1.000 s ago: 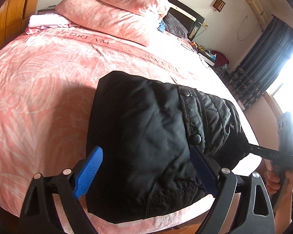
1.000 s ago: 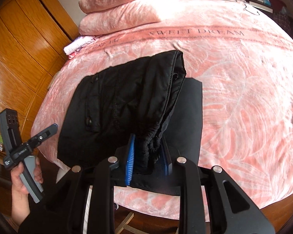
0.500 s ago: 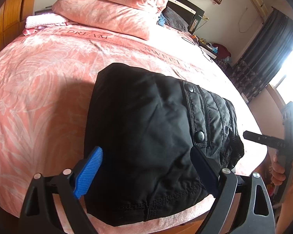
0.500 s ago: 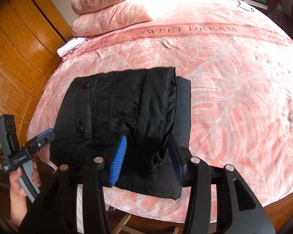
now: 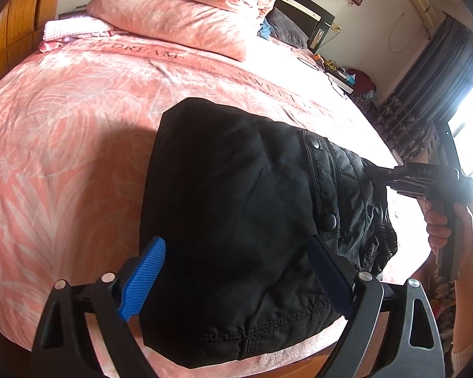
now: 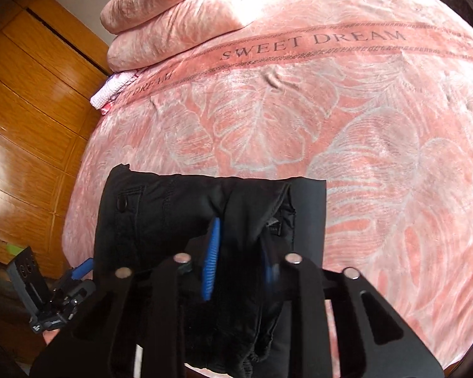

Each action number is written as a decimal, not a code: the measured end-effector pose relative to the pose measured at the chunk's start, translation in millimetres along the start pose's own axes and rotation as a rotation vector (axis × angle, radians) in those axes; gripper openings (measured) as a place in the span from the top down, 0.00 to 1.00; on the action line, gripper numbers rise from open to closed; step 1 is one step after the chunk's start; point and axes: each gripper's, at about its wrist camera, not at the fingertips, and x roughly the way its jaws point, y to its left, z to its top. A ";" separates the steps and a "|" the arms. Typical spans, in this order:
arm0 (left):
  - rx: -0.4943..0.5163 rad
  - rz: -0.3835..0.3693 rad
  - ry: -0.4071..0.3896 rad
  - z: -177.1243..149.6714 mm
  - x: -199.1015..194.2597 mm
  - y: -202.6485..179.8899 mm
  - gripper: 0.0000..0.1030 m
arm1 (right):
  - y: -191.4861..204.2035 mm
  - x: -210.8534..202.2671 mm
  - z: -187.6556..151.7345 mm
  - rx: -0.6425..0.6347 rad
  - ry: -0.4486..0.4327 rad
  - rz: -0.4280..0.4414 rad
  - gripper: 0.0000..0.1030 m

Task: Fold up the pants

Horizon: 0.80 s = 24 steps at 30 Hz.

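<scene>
The black quilted pants (image 5: pixel 236 189) lie folded near the front edge of the pink bed (image 5: pixel 63 126). My left gripper (image 5: pixel 236 278) is open, its blue pads (image 5: pixel 145 280) spread wide on either side of the near hem and not pressing on it. In the right wrist view my right gripper (image 6: pixel 241 264) is closing its jaws, with a bunched fold of the pants (image 6: pixel 160 214) between the pads. From the left wrist view the right gripper (image 5: pixel 381 173) meets the pants' right edge, a hand on its handle. The left gripper (image 6: pixel 82 267) shows at lower left.
Two pink pillows (image 5: pixel 189 15) are stacked at the head of the bed, with a folded pink towel (image 5: pixel 72 28) beside them. A wooden wardrobe (image 6: pixel 31 94) stands left of the bed. Dark curtains (image 5: pixel 425 88) and a cluttered nightstand (image 5: pixel 347 75) are at the right.
My right gripper let go of the fold, opened, moved in over the pants and has closed on the fabric again. The left gripper has stayed open in place.
</scene>
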 end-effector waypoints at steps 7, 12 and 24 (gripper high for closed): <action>0.000 0.003 0.006 1.6 7.3 -1.3 0.11 | 2.2 -3.9 6.5 0.018 -0.045 -0.067 0.95; 0.015 0.017 0.016 -0.7 11.0 -2.8 0.10 | -8.8 5.1 -8.8 0.028 -0.021 -0.080 0.77; 0.018 0.040 0.048 -14.7 -1.7 -7.8 0.09 | -0.7 -50.2 -91.3 -0.039 -0.054 -0.099 0.56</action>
